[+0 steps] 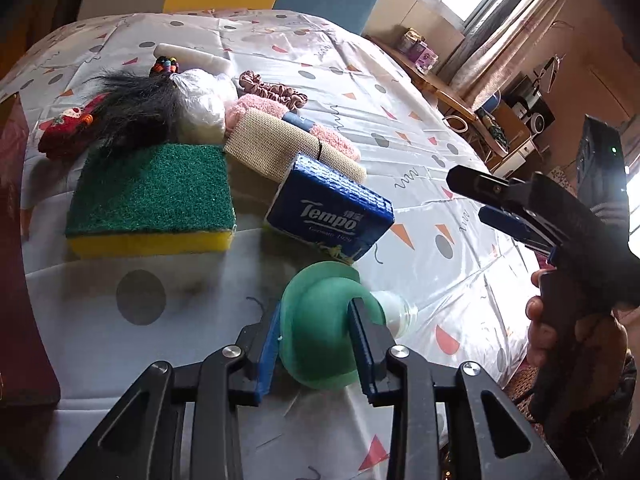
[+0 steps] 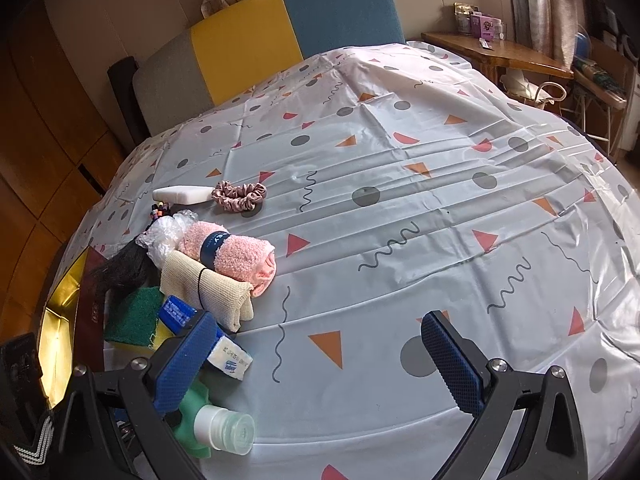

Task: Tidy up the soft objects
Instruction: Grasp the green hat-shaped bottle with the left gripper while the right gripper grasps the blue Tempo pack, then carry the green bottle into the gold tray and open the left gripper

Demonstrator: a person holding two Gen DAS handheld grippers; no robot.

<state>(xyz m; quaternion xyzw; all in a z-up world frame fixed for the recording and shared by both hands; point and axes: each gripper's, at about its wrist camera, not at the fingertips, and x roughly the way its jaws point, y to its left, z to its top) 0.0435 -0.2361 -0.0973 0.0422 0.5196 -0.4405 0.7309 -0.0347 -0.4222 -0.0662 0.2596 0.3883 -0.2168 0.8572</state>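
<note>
one green bottle (image 1: 320, 332) between left gripper (image 1: 316, 344) pads

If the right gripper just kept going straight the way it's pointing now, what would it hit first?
Probably only the bare tablecloth. The right gripper is open with nothing between its fingers, and the cloth ahead looks free. The rolled pink towel and tissue pack lie off to its left, though depth is hard to judge.
</note>
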